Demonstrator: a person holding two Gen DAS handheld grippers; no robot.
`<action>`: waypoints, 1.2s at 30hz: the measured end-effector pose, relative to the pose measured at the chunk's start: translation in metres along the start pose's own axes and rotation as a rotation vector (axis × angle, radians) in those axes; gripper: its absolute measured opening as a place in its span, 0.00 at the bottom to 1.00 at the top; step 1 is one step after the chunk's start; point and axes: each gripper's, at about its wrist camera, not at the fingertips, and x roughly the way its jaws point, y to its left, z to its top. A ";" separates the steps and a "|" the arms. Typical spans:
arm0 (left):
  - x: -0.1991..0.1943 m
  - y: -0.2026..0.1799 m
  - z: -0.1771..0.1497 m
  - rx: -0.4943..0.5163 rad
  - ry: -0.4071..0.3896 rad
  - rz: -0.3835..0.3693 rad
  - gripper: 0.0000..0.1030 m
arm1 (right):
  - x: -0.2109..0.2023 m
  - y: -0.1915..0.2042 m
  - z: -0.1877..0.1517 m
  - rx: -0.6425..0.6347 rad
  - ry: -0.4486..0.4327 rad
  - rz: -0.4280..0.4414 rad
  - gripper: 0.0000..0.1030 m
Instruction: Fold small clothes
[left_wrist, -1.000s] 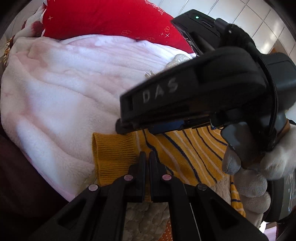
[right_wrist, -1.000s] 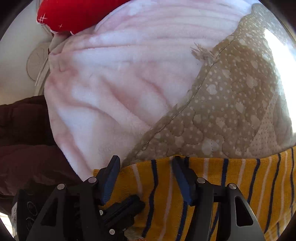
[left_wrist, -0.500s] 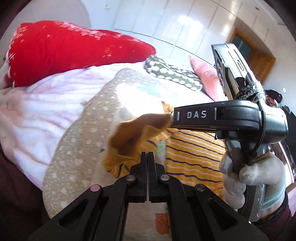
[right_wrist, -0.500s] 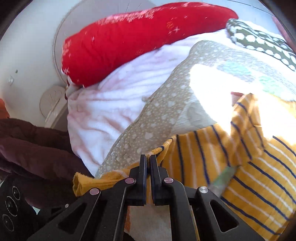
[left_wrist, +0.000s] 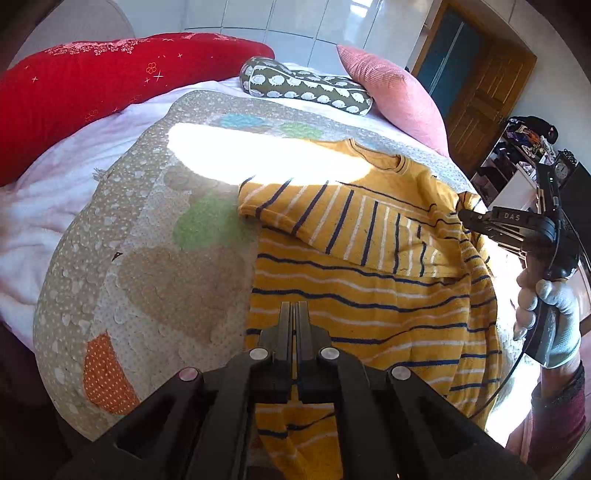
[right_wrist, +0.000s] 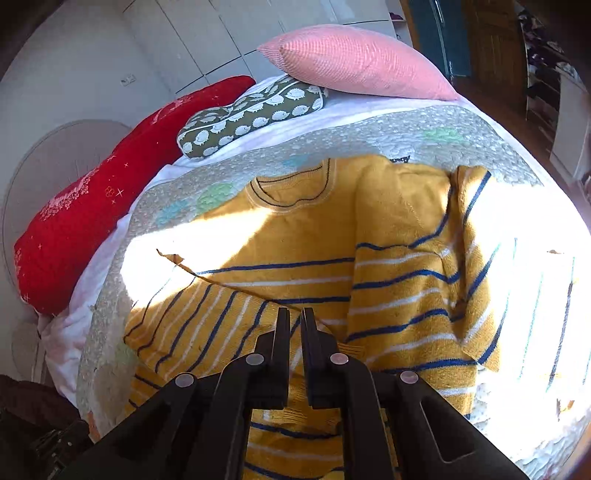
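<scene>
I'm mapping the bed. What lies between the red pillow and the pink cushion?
A green hedgehog-print pillow lies between the red pillow and pink cushion, in both views.

Sweater (left_wrist: 369, 295) hem was hidden under the left gripper (left_wrist: 293, 314) body. Shelf clutter (left_wrist: 524, 136) too small to tell; red pillow (right_wrist: 92, 206) cut off at the edge.

Yellow knit sweater with navy and white stripes (left_wrist: 369, 280) lies on the beige quilted patchwork mat (left_wrist: 155, 258), mat on the pale pink fleece blanket (left_wrist: 40, 206); behind the mat: long red bolster (left_wrist: 92, 85), green hedgehog-print cushion (left_wrist: 306, 88), pink ribbed pillow (left_wrist: 391, 92), left to right.
</scene>
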 end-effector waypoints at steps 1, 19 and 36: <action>0.006 0.002 -0.001 0.000 0.017 0.010 0.04 | 0.000 -0.005 -0.003 0.010 -0.006 0.001 0.38; 0.011 0.023 -0.011 -0.008 0.009 0.064 0.19 | 0.051 0.032 -0.015 -0.253 0.144 -0.206 0.14; 0.008 0.038 -0.007 -0.035 -0.003 0.076 0.30 | -0.011 -0.050 0.015 0.044 -0.093 -0.128 0.28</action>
